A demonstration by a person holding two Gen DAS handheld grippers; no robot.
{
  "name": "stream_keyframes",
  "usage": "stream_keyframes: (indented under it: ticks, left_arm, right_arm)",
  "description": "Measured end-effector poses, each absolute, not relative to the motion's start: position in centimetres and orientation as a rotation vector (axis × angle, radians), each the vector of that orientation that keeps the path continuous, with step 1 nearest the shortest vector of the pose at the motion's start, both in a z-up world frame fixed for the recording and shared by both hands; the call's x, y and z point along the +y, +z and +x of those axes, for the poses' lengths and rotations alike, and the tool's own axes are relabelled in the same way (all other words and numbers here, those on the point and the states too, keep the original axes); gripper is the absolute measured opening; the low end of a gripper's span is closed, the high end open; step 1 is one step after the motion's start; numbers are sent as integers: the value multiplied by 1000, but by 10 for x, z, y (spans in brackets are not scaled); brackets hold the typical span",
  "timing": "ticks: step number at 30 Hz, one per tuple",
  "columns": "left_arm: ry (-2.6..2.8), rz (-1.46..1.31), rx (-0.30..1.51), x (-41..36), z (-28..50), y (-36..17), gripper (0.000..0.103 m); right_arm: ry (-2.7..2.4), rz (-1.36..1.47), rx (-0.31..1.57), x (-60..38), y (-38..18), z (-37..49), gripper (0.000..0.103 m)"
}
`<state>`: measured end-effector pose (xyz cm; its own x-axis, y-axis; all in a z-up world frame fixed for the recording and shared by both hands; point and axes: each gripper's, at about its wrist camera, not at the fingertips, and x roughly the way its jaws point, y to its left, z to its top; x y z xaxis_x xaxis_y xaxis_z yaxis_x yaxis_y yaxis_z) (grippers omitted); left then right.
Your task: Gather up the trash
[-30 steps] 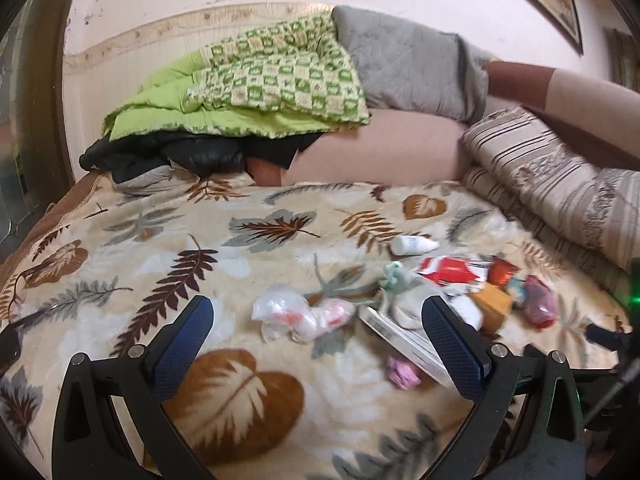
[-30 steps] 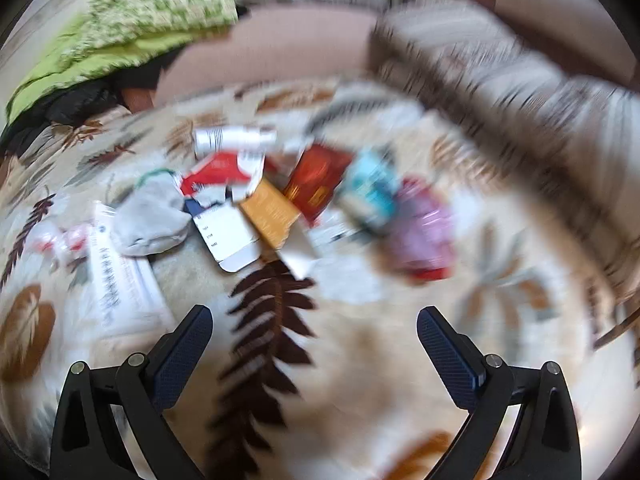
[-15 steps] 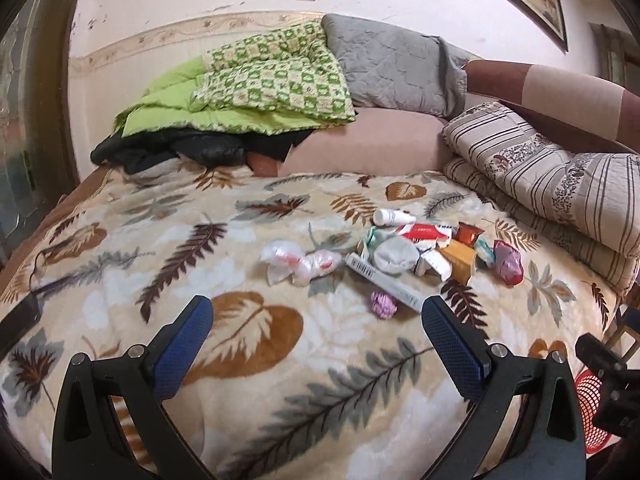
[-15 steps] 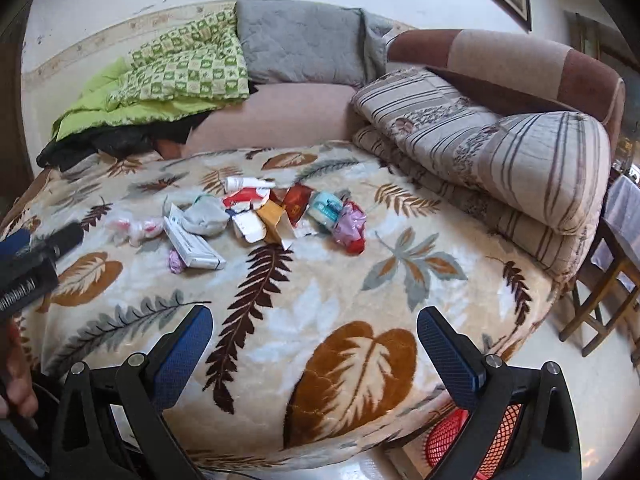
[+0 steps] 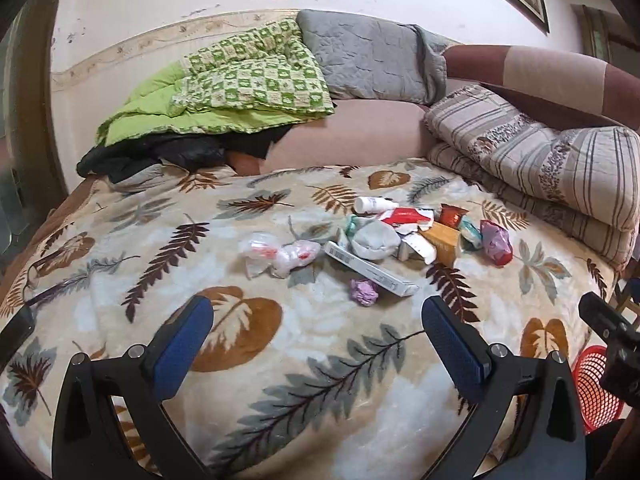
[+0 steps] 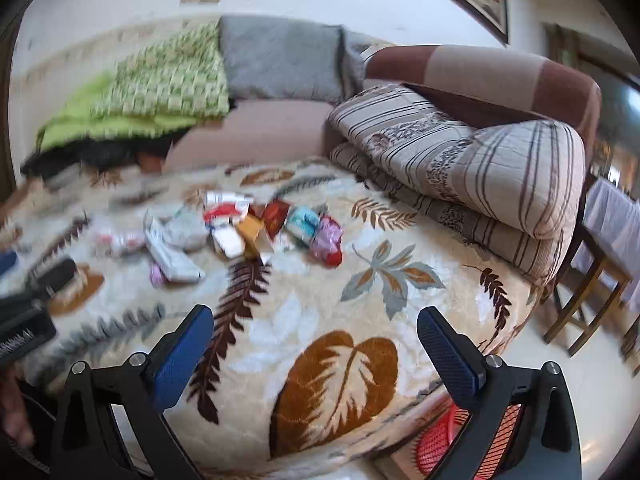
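1. The trash sits in a loose cluster in the middle of the leaf-patterned blanket point(image 5: 280, 360) that covers the bed: a long white box point(image 5: 370, 268), a crumpled grey-white wad point(image 5: 376, 240) touching it, an orange carton point(image 5: 442, 242), a white bottle point(image 5: 374, 204) lying on its side at the far edge, and a pink-purple wrapper point(image 5: 496, 242) at the right end.
2. Two pieces lie apart from the heap: a small purple crumple point(image 5: 364, 291) just beside the box's near end, and a clear plastic bag point(image 5: 276, 254) to the left of the box.
3. The long white box runs diagonally, its far end up-left under the wad and its near end down-right toward the edge of the bed.
4. The left gripper point(image 5: 316, 332) hangs with its jaws spread wide and nothing between them. The purple crumple and the box end lie straight ahead of it and a little to the right, so I'd judge this hand the nearer one.
5. The right gripper point(image 6: 312, 340) is likewise wide apart and empty. From it the heap lies ahead and well off to the left, across bare blanket; its view is blurred there.
6. A red mesh basket point(image 5: 596, 392) stands on the floor below the bed's near right corner, likely where the trash belongs.
7. Folded striped quilts point(image 5: 540, 156) and a green checked blanket point(image 5: 248, 80) are piled along the back.
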<state>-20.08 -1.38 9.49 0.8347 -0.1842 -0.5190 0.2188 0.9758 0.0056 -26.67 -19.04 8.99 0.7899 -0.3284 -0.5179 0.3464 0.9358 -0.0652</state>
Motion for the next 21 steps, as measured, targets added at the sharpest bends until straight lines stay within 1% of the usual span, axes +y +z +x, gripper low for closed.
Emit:
stream_keyframes:
  ticks: [4,21]
  left_arm:
    - [-234,102,534,-23,-204,92,103]
    - [-231,97,545,-21,-200,92,103]
  right_arm:
    - [-375,85,575,-201,88,-265,103]
    - [-410,70,585,-204,88,-269,103]
